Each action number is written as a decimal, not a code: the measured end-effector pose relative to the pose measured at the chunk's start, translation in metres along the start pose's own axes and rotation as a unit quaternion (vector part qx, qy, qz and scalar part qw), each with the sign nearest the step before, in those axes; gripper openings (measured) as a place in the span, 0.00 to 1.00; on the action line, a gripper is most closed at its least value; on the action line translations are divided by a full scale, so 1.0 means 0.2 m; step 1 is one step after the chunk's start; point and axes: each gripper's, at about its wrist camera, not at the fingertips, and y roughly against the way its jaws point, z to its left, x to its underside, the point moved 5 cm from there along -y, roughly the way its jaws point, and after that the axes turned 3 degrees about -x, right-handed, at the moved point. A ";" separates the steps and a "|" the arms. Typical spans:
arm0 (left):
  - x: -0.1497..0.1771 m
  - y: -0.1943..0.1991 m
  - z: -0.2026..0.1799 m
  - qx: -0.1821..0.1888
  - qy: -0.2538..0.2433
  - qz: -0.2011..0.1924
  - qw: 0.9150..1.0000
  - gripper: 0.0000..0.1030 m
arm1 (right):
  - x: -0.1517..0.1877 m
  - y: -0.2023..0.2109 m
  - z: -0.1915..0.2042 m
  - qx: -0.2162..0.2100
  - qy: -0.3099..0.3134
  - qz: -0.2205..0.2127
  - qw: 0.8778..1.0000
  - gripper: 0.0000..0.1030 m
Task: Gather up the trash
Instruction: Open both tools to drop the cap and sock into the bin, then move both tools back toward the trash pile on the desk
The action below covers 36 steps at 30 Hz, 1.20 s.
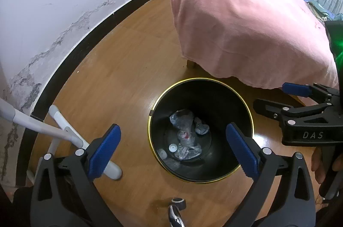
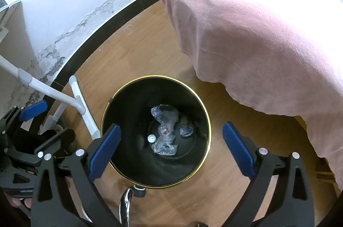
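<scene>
The trash [image 2: 164, 132], crumpled clear plastic wrappers with a small white cap [image 2: 151, 138] and a grey wad [image 2: 186, 129], lies at the bottom of the black bin [image 2: 128, 162] with the gold rim. It looks light, soft and crackly, likely slippery under flat pads, so a pinch on a bunched fold of the film would hold better than a grip on a smooth face; the cap is stiff and small and would need its edge. The left gripper [image 1: 171, 152] hovers above the bin with jaws spread wide and nothing between them; the right gripper [image 2: 169, 150] does the same. Only the left view shows what may be further round caps [image 1: 163, 154] near the bin's near wall, though it is dim there. The right view alone shows a pale cabinet [image 2: 15, 34] left of the bin. A pink blanket [image 2: 257, 34] hangs beyond the bin
</scene>
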 end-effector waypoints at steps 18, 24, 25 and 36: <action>-0.28 0.52 -0.17 0.036 -0.030 -0.076 0.996 0.93 | -0.32 0.77 0.09 -0.008 0.038 -0.111 0.993 0.90; -0.47 1.04 -0.28 0.050 -0.049 -0.150 0.986 0.93 | -0.47 1.33 0.23 -0.006 0.081 -0.185 0.979 0.90; -0.50 1.16 -0.28 0.051 -0.051 -0.172 0.983 0.93 | -0.48 1.41 0.26 -0.011 0.089 -0.193 0.977 0.90; -0.38 1.93 0.53 -0.086 0.045 -0.253 0.963 0.93 | -0.54 1.81 1.13 -0.136 0.216 -0.259 0.932 0.90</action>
